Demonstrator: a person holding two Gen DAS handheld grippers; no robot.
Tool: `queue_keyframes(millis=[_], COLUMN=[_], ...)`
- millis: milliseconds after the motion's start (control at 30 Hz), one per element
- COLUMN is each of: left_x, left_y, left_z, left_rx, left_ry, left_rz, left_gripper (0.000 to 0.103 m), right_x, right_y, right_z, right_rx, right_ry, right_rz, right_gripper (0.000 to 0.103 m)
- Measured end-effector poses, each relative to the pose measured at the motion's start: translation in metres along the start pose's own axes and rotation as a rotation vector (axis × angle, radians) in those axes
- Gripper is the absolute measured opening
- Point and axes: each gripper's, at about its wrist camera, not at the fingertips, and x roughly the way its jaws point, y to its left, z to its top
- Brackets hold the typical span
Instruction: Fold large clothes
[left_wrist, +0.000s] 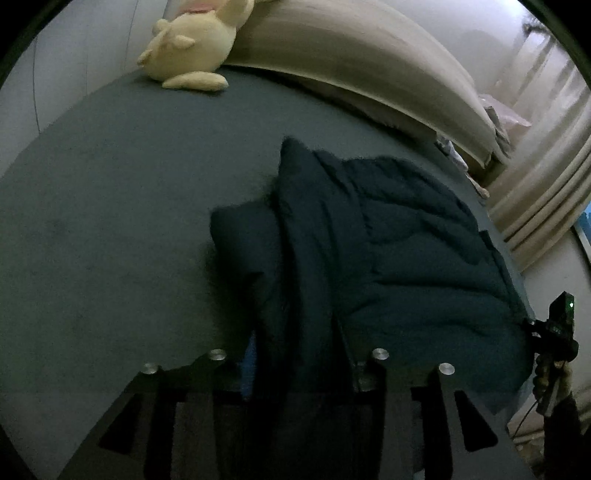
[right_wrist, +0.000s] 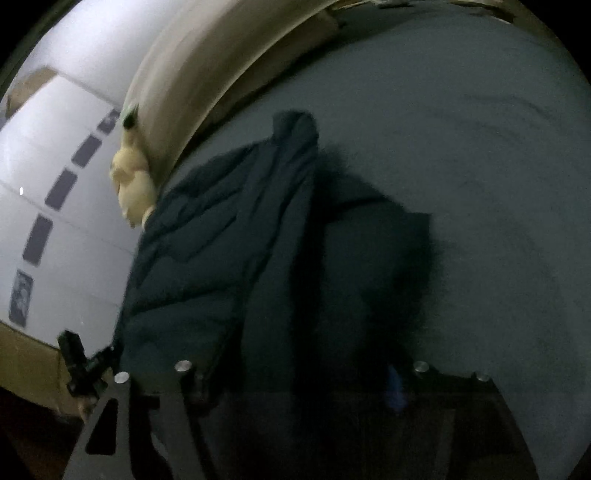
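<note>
A dark navy padded jacket (left_wrist: 388, 251) lies in a loose, partly folded heap on the dark grey bed (left_wrist: 110, 221). The heap's near edge runs down between the fingers of my left gripper (left_wrist: 301, 373). Those jaws stand apart with the cloth loose between them. In the right wrist view the same jacket (right_wrist: 229, 258) spreads from the middle toward the left, with a fur-trimmed part on its right side. My right gripper (right_wrist: 297, 384) hangs over the jacket's near edge with its jaws wide apart and cloth lying between them. Both sets of fingertips are dim and partly hidden by fabric.
A pale yellow plush toy (left_wrist: 192, 44) lies at the head of the bed against a beige padded headboard (left_wrist: 351, 66). Beige curtains (left_wrist: 546, 184) hang at the right. Bare grey sheet (right_wrist: 480, 184) stretches to the right of the jacket. A white wall (right_wrist: 55, 192) carries dark rectangles.
</note>
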Motion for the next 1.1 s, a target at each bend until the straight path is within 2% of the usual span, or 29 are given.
queue_keyframes(millis=[133, 200, 267, 367, 433, 533, 567, 600, 633, 667, 733, 800, 867, 900, 1000, 1067, 1100], left_x=[-0.032, -0.039, -0.032, 0.004, 0.027, 0.056, 0.061, 0.064, 0.069, 0.072, 0.067, 0.052, 0.042, 0.042, 0.065, 0.065, 0.06], left_y=[-0.005, -0.006, -0.013, -0.025, -0.029, -0.035, -0.036, -0.035, -0.035, -0.032, -0.026, -0.022, -0.014, -0.008, 0.007, 0.016, 0.017], left_z=[0.018, 0.034, 0.05, 0.074, 0.087, 0.097, 0.097, 0.097, 0.098, 0.098, 0.098, 0.098, 0.098, 0.098, 0.093, 0.091, 0.09], left_rx=[0.059, 0.063, 0.077, 0.081, 0.074, 0.08, 0.087, 0.098, 0.11, 0.105, 0.088, 0.094, 0.068, 0.052, 0.024, -0.015, -0.028], left_ry=[-0.083, -0.108, -0.095, -0.026, 0.017, 0.062, 0.074, 0.081, 0.089, 0.111, 0.085, 0.008, -0.032, -0.034, 0.035, 0.043, 0.034], left_rz=[0.045, 0.022, -0.004, -0.053, -0.036, -0.001, 0.008, 0.023, 0.039, 0.04, 0.044, 0.078, 0.09, 0.103, 0.144, 0.128, 0.118], left_gripper=[0.06, 0.065, 0.066, 0.066, 0.066, 0.065, 0.062, 0.052, 0.018, 0.0, 0.0, 0.0, 0.0, 0.0, 0.0, 0.0, 0.0], right_x=[-0.043, -0.052, -0.046, -0.024, -0.01, 0.017, 0.027, 0.036, 0.041, 0.047, 0.043, 0.026, 0.007, 0.007, 0.043, 0.066, 0.068], right_y=[-0.017, -0.014, -0.001, 0.016, 0.021, 0.021, 0.021, 0.023, 0.026, 0.031, 0.046, 0.067, 0.082, 0.083, 0.061, 0.043, 0.04], right_z=[0.017, 0.034, 0.053, 0.074, 0.086, 0.102, 0.107, 0.111, 0.114, 0.117, 0.118, 0.12, 0.121, 0.123, 0.127, 0.118, 0.115], right_rx=[0.047, 0.034, -0.002, -0.068, -0.09, -0.081, -0.081, -0.094, -0.106, -0.133, -0.213, -0.279, -0.346, -0.352, -0.318, -0.285, -0.279], right_ry=[-0.069, -0.109, -0.099, -0.056, -0.049, -0.015, 0.0, 0.017, 0.03, 0.052, 0.033, -0.033, -0.106, -0.109, -0.04, 0.005, -0.006], right_rz=[0.03, 0.012, 0.002, -0.027, -0.077, -0.095, -0.102, -0.105, -0.103, -0.119, -0.159, -0.142, -0.159, -0.165, -0.241, -0.258, -0.254], right_gripper=[0.073, 0.073, 0.073, 0.073, 0.073, 0.073, 0.073, 0.065, 0.032, 0.022, 0.01, 0.009, 0.009, 0.009, 0.009, 0.01, 0.014])
